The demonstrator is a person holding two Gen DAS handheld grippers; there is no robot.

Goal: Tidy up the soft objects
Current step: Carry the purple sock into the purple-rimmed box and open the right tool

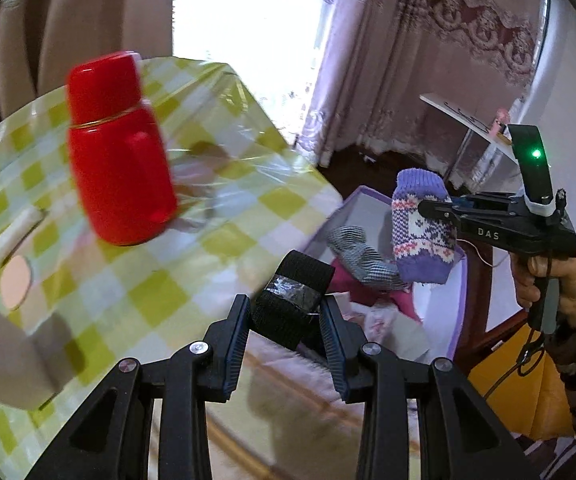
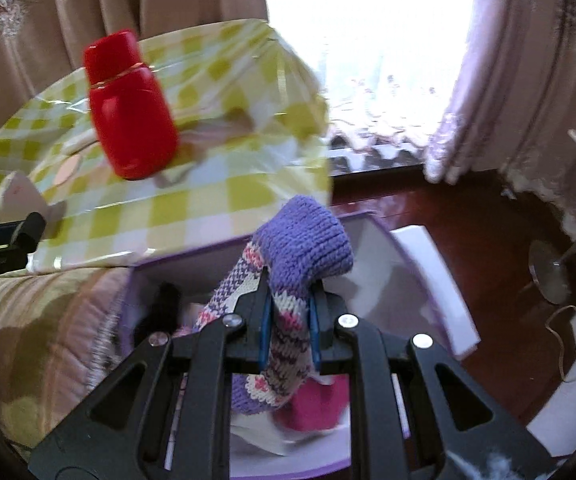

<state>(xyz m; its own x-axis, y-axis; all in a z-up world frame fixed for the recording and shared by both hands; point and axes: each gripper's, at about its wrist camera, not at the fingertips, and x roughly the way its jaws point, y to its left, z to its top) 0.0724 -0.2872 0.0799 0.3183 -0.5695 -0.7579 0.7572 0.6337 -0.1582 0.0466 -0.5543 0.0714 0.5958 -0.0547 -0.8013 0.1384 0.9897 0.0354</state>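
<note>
My left gripper (image 1: pixel 286 322) is shut on a black rolled strap (image 1: pixel 293 300) with a band of grey tape, held at the table's edge near the box. A purple knitted sock (image 2: pixel 291 292) with pink and white patterns hangs from my right gripper (image 2: pixel 288 322), which is shut on it above a white box with purple trim (image 2: pixel 427 276). In the left wrist view the purple sock (image 1: pixel 421 224) and the right gripper (image 1: pixel 433 206) hang over that box (image 1: pixel 435 312), held by a hand (image 1: pixel 551 280). A grey checked cloth (image 1: pixel 361 258) and a pink cloth (image 2: pixel 315 404) lie inside the box.
A red flask (image 1: pixel 116 148) stands on the table with the yellow-green checked cloth (image 1: pixel 160 280); a white carton (image 1: pixel 12 360) lies at its near left. Curtains (image 1: pixel 367 80) and a bright window fill the back. Dark red floor (image 2: pixel 487 216) and a small white side table (image 1: pixel 467 116) lie right.
</note>
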